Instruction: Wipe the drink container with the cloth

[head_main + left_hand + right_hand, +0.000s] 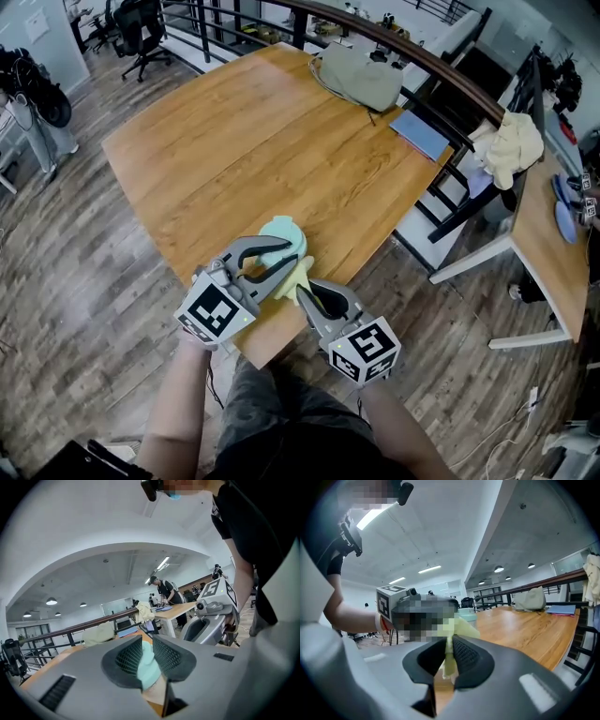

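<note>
Left claw point(281, 255) is clamped on the mint drink container point(284, 232) by the bench's point(281, 141) near corner. Right claw point(314, 296) pinches the yellow cloth point(298, 277) just beside it. Looks like wiping's next: rub cloth over it.

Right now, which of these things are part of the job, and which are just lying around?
In use: drink container, gripped by the left gripper; yellow cloth, gripped by the right gripper.
Lying about: beige bag, blue folder, cream garment.
</note>
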Motion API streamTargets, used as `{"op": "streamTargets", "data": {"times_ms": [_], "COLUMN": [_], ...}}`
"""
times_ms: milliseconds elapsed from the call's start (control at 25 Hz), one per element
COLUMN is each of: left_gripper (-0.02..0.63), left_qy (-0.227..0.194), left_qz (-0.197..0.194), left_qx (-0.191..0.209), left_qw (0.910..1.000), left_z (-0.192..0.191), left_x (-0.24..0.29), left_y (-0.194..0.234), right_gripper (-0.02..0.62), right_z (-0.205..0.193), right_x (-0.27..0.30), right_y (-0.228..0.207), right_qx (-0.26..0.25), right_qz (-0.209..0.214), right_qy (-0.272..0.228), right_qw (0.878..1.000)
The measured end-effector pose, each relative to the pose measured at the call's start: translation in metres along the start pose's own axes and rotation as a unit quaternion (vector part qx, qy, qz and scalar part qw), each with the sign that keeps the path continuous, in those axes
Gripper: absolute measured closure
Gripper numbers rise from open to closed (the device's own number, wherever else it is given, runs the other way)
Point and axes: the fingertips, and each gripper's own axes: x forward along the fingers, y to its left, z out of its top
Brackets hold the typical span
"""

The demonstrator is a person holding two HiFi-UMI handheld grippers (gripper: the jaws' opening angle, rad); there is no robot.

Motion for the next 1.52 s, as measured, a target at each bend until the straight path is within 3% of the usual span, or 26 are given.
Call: {"op": "streamTargets", "data": {"times_ms": [120,440,800,1520], "left_gripper": [0.545,0.548,0.548,0.549], "left_qy": [0.011,0.009,0.000,-0.008], "left_qz": [-0.023,-0.039,-0.039,-0.037], "left_qx": [0.001,-0.009,-0.016,-0.012], "left_qw": [0.9997,0.9992,0.9991,0.9992], "left_z": [-0.001,-0.002,0.001,0.000], "left_x": [0.003,0.002,0.002,0.002], "left_y": [0.003,0.005,0.006,0.008], "right_gripper": [0.552,0.552,0.552,0.552], "right_z": [0.001,0.001,-0.042,-0.089], "right_x": [0.009,0.016,0.020,0.016], "right_y": [-0.007,-0.011,-0.021,-0.029], "right_qx": [-0.013,-0.004,0.027,0.059], "right_qz": [-0.009,-0.019,-0.028,-0.046], "right_qy": [0.005,-0.002,0.042,0.099], "right_qw": [1.000,1.000,0.998,0.992]}}
